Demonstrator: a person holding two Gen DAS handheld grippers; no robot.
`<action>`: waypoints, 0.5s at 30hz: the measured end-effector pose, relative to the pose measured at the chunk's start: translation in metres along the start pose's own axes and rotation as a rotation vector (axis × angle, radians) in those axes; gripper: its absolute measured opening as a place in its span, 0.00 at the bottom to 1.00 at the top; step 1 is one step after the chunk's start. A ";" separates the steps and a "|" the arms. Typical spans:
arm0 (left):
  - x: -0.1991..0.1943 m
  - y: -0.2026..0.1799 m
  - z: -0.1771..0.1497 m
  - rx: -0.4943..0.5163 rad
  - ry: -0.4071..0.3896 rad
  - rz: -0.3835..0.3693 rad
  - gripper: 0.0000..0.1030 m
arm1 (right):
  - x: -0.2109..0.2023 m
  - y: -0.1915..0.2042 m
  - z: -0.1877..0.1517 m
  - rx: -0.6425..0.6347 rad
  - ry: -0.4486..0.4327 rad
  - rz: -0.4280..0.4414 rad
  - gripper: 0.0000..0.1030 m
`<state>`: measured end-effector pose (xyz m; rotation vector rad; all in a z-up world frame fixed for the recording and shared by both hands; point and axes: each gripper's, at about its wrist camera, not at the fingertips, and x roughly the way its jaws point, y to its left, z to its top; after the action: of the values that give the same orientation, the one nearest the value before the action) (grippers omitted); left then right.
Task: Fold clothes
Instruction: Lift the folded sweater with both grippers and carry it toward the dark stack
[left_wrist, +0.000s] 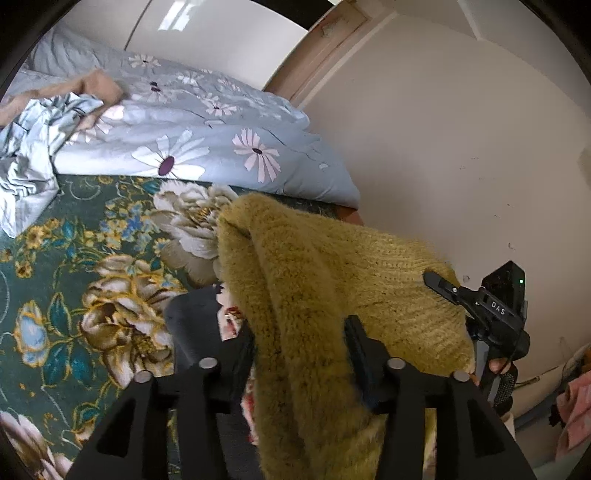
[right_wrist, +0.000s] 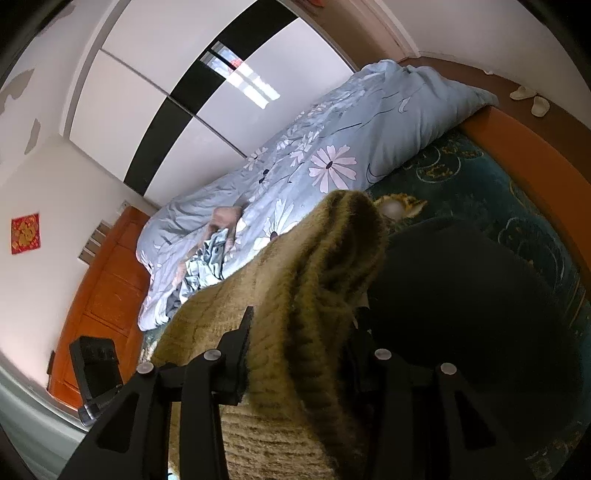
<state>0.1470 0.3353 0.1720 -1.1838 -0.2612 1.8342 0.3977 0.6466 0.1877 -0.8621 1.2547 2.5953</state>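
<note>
Here both tools, left tool (left_wrist: 301, 345) and right tool (right_wrist: 303, 345), grip the mustard sweater (left_wrist: 314, 266) above the floral bedspread (left_wrist: 74, 266).

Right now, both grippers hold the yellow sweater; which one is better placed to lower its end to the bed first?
Probably the left gripper: its end of the yellow sweater hangs over the green floral bedspread. The right gripper sits beyond the bed's edge, before the wall.

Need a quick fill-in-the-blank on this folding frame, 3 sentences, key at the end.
1. Both grippers are shut on the mustard ___, lifted off the bed.
2. The left gripper and the right gripper hold it above a dark green ___ bedspread.
3. The folded duvet is pale blue with a ___ print.

Missing: sweater; floral; daisy
</note>
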 end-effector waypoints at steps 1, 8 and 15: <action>-0.003 0.002 0.001 -0.008 -0.005 0.000 0.56 | -0.002 -0.001 0.001 0.009 -0.006 0.002 0.46; -0.037 0.005 -0.001 -0.020 -0.090 0.055 0.60 | -0.017 -0.009 0.005 0.060 -0.052 0.006 0.46; -0.051 -0.044 -0.018 0.243 -0.169 0.163 0.60 | -0.051 0.043 0.003 -0.115 -0.165 -0.193 0.47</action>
<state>0.1935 0.3157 0.2199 -0.9059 -0.0341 2.0462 0.4238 0.6273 0.2464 -0.7296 0.9391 2.5438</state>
